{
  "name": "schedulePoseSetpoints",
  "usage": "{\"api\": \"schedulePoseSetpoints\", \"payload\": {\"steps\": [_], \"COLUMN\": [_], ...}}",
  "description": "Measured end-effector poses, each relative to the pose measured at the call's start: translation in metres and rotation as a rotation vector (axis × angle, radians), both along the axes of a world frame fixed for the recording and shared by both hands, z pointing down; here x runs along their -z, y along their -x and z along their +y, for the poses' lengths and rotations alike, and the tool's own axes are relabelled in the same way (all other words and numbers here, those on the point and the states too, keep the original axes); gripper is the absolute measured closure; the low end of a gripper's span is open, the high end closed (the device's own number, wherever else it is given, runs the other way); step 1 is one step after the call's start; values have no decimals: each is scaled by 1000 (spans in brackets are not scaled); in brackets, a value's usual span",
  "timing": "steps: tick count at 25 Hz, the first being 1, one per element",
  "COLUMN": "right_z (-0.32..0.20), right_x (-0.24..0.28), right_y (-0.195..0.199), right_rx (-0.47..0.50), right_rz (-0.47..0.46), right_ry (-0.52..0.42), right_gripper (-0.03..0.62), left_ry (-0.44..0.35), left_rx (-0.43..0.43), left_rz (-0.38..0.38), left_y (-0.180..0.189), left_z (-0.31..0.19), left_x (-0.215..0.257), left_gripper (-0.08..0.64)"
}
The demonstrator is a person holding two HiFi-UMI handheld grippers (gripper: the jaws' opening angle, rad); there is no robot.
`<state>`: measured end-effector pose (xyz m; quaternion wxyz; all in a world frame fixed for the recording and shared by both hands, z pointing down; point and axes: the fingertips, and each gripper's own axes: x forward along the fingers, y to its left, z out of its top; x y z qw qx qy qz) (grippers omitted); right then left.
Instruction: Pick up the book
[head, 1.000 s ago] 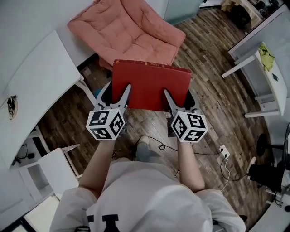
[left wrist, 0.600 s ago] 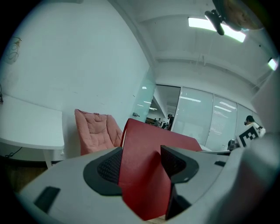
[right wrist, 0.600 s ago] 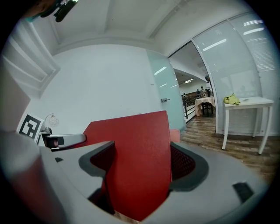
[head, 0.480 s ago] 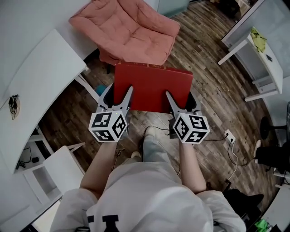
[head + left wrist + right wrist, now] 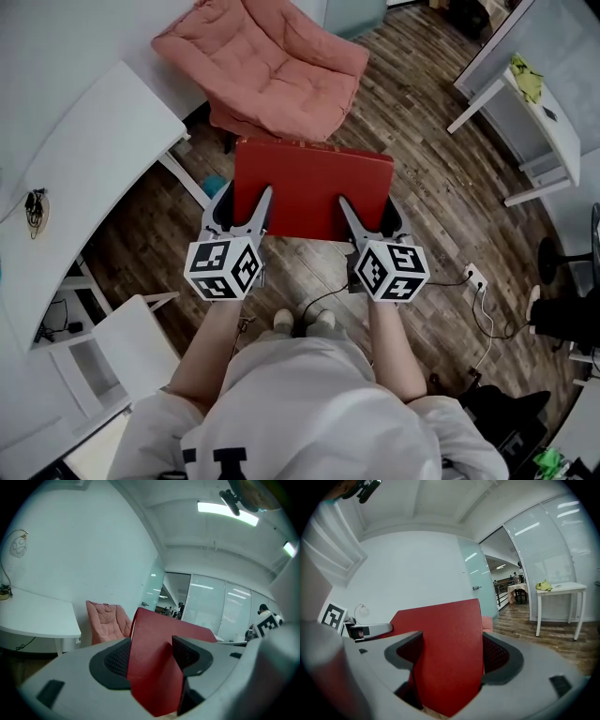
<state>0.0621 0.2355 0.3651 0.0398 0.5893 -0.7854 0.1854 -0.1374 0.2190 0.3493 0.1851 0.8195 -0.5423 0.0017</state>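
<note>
A large red hardcover book [image 5: 309, 192] is held flat in the air above the wooden floor, in front of the person's body. My left gripper [image 5: 242, 204] is shut on its near left edge and my right gripper [image 5: 372, 214] on its near right edge. In the left gripper view the red book [image 5: 157, 641] fills the gap between the dark ribbed pads [image 5: 117, 660]. The right gripper view shows the same: the book [image 5: 445, 639] is clamped between both pads [image 5: 494, 656], with the cover rising away from the jaws.
A pink cushioned chair [image 5: 272, 66] stands just beyond the book. A white desk [image 5: 84, 178] runs along the left, with a white stool [image 5: 131, 337] near it. A white table [image 5: 534, 122] stands at the right. A power strip [image 5: 473, 278] and cables lie on the floor.
Both grippers carry the book along as the person steps across the floor. The room has slid in the view and the feet now stand side by side. The grip has not changed.
</note>
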Motion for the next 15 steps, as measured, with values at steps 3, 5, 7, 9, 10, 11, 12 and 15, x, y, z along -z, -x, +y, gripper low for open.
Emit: {"api": "schedulePoseSetpoints", "payload": {"steps": [3,5,7,9,10,11,12,15], "right_z": [4,7,12,17,19,21,22,27], "right_x": [4,6,7,7,6,6,6,6], "right_y": [-9,-15,-23,-30,-33,-35,-36,-40], "right_rx": [1,3,3,1,2,5,6,6], "right_rz": [3,6,7,4,2,0,0,1], "right_ry": [-9,-12,-14,-11,-8,-5,-3,-4], "right_gripper": [221,219,219,219,219,219,219,219], "left_ry": [-11,-13,-15,-15,-14,-13,-12,-12], "left_rx": [0,3,8,8,7,6,6,8], "left_rz": [9,15,12,5,4,4,6,6], "left_y": [-9,-15,-23,-30,-33,-35,-36,-40], "left_z": [6,11,16,20,22,24,26,31], "left_x": [5,6,7,7,8,8,8,8], "left_gripper": [296,296,296,296,296,296,296,296]}}
